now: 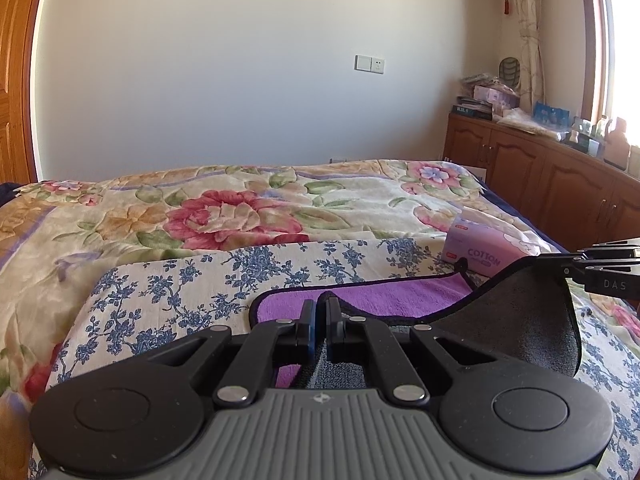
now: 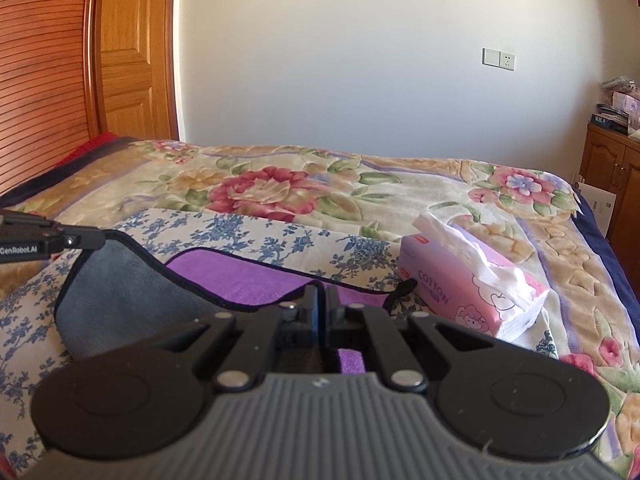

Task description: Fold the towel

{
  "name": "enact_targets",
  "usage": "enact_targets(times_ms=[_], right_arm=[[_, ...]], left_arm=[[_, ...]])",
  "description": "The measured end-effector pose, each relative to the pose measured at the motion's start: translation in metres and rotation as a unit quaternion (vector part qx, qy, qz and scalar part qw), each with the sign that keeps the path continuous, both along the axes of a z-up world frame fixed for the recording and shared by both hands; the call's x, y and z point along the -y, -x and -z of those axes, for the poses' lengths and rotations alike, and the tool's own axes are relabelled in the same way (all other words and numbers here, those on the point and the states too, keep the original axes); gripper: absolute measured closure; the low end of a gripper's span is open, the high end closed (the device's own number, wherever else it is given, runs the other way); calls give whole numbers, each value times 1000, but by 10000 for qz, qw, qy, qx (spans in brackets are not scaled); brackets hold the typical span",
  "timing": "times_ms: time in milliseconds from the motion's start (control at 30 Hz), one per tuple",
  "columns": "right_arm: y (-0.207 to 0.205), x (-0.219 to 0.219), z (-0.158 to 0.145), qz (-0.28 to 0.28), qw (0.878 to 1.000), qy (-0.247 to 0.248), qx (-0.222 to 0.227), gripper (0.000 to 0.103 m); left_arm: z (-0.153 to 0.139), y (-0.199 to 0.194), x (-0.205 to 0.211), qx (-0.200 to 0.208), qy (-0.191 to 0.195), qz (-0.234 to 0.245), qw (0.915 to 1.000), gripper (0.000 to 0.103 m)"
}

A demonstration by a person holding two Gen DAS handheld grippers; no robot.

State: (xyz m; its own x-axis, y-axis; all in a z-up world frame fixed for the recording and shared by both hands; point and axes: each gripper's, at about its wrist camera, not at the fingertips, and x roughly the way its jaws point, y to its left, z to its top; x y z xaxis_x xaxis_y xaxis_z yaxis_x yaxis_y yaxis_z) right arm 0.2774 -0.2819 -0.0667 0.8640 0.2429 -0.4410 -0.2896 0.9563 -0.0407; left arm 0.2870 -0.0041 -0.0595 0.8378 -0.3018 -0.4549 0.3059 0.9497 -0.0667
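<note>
A towel, purple (image 1: 384, 298) on one face and grey (image 1: 516, 328) on the other with a dark hem, lies on a blue-flowered cloth (image 1: 192, 280) on the bed. My left gripper (image 1: 320, 304) is shut on its near edge and holds it lifted. My right gripper (image 2: 321, 294) is shut on the other near corner, also lifted. The grey underside (image 2: 132, 292) hangs between them, above the flat purple part (image 2: 248, 276). The right gripper's tip shows in the left wrist view (image 1: 560, 260), and the left one's in the right wrist view (image 2: 92, 238).
A pink tissue box (image 2: 468, 292), also in the left wrist view (image 1: 484, 248), stands just right of the towel. The floral bedspread (image 1: 240, 208) stretches beyond. Wooden cabinets (image 1: 552, 176) with clutter stand at the right, a wooden wardrobe (image 2: 60, 60) at the left.
</note>
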Motion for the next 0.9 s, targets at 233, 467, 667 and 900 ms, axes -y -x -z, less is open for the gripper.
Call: enact_targets(times_ms=[233,467,667,900], right_arm=[[-5,-3,2,-11,10000,52,42,99],[-13,0,0,-11,10000,45,77,99],[-21,4,-2,29,9999,71,154,99],[-27,4,-8,105,9995,106,279,99]], left_arm=[[2,-10,0,8,-29,0,10000,97],[4,-20,2,48,-74,22,10000,97],[4,-29,4,86,-131,26,9999,97],[-1,-38,7,156,-164,-14,9997,97]])
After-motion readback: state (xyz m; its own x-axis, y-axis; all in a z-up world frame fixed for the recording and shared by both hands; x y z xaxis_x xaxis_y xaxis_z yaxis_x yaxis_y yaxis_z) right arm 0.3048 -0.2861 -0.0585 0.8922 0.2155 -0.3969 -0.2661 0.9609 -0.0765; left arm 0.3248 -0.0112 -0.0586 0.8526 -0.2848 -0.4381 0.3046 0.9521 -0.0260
